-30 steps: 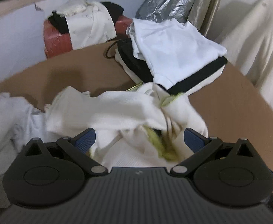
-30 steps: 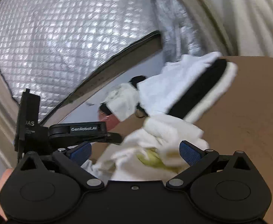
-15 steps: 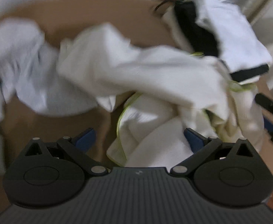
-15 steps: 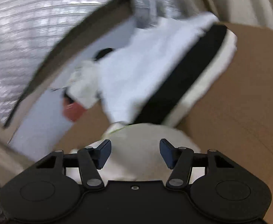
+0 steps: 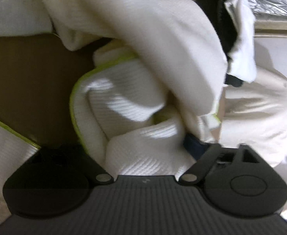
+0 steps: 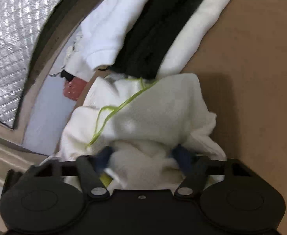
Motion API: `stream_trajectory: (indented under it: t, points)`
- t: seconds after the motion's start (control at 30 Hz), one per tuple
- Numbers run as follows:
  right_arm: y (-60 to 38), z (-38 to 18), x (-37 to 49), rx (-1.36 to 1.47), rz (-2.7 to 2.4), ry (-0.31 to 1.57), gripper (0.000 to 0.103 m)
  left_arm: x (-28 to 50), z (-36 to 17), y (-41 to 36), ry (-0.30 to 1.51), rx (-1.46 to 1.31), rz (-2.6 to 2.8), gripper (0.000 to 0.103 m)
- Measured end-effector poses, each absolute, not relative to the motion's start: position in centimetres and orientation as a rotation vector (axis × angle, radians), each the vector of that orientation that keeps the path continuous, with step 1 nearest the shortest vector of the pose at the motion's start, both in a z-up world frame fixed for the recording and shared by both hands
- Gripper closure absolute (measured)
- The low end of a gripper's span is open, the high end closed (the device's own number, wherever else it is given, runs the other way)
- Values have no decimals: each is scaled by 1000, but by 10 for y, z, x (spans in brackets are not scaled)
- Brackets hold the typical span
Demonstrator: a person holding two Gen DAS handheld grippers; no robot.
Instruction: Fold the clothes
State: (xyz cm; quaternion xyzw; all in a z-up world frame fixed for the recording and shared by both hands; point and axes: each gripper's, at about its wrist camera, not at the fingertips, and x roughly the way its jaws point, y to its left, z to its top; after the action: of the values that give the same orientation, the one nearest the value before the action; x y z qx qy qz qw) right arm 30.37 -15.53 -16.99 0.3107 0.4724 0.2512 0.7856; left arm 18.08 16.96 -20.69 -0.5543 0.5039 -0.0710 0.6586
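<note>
A crumpled white garment with lime-green trim [image 5: 123, 101] lies bunched on the brown table [image 5: 25, 78]. My left gripper [image 5: 137, 146] is pushed into it and its jaws are closing, with a thick wad of ribbed fabric filling the gap. Only its right blue pad [image 5: 192, 145] shows; cloth covers the other. From the right wrist view the same garment [image 6: 153, 113] bulges between the two blue pads [image 6: 104, 154] of my right gripper [image 6: 142, 154]. Those jaws are closing too, and fabric spills over both fingers.
A folded stack of white, black and cream clothes [image 6: 153, 29] sits just beyond the garment on the table [image 6: 251, 98]. Silver quilted foil [image 6: 6, 29] and a red object [image 6: 72, 90] lie past the table's edge. A cream draped cloth [image 5: 261, 107] hangs on the right.
Both grippers have dropped from above the table into the white garment, and both pairs of jaws have narrowed around its fabric. The left view has also rolled.
</note>
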Motion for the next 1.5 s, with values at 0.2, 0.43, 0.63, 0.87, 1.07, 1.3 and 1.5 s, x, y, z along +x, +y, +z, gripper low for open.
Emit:
stream_trajectory:
  t: [0.2,0.43,0.63,0.87,1.07,1.3,1.5]
  points:
    - [-185,-168,263,861,581,947,58,177,-182,136,1115,-1140,-364,37]
    - [-257,-133,194,918,539,802,63,144,-111,47,980,-760,-640,41]
    - [-302,-41,110,711,494,583,75,85,-32,-22,704,-468,-788,50]
    - [-374,55,62,274,143,341,80,89,28,-87,481,-115,-745,53]
    - [-428,-8,67,63,-234,423,47,138,-76,-127,850,14,-663,30]
    - [-494,-109,52,501,-213,650,47,154,-126,-122,1031,-2,-563,29]
    - [-478,-125,62,714,-67,708,25,163,-133,-138,1029,-33,-609,15]
